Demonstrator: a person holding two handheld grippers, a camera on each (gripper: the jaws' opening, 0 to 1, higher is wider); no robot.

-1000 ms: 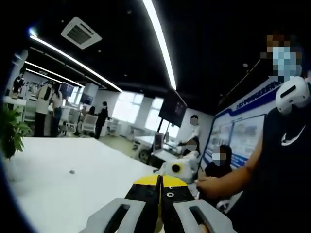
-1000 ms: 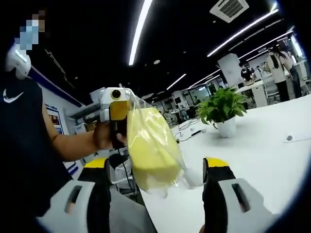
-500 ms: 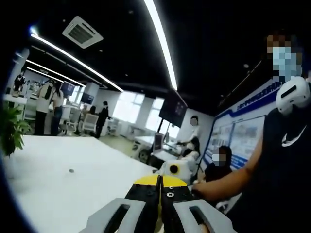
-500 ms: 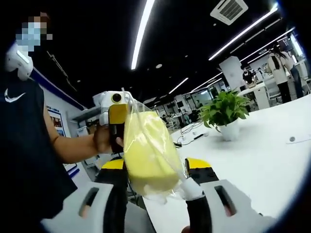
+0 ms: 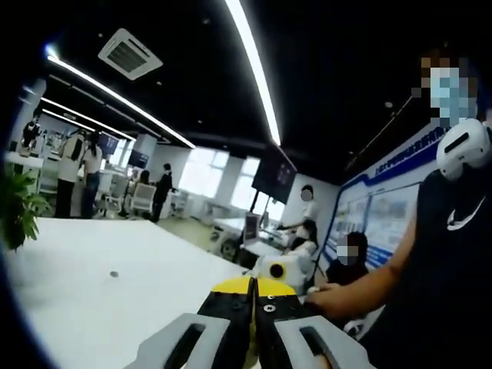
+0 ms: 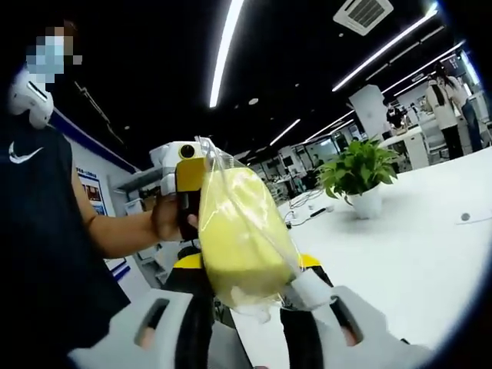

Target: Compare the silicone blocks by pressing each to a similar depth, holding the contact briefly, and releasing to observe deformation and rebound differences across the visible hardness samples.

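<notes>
**Yellow block in its bag, pinched between both grippers**

In the right gripper view I see the yellow silicone block (image 6: 240, 234) inside a clear plastic bag (image 6: 257, 231). The bag hangs in the air above the edge of the white table (image 6: 400, 246), not resting on it. My left gripper (image 6: 190, 192) comes in from the left side of this view; its yellow-tipped jaws are together on the upper left edge of the bag and carry it. A hand (image 6: 167, 217) is wrapped around the body of that gripper, and the bare forearm goes to a person in a dark shirt (image 6: 38, 254) at the left.

The right gripper (image 6: 244, 280) has its two black jaws, with yellow ends, drawn in against the lower part of the block, one on each side, so it is squeezing the block through the bag.

In the left gripper view the left gripper (image 5: 254, 296) has its jaws pressed flat against each other; the bag edge is not clear here, too thin between them. Beyond the tips I see the right gripper's body, white and yellow.

Farther on the table stands a green plant (image 6: 357, 171) in a white pot, well apart from the block. Long ceiling lights (image 6: 224, 50) run overhead.
</notes>
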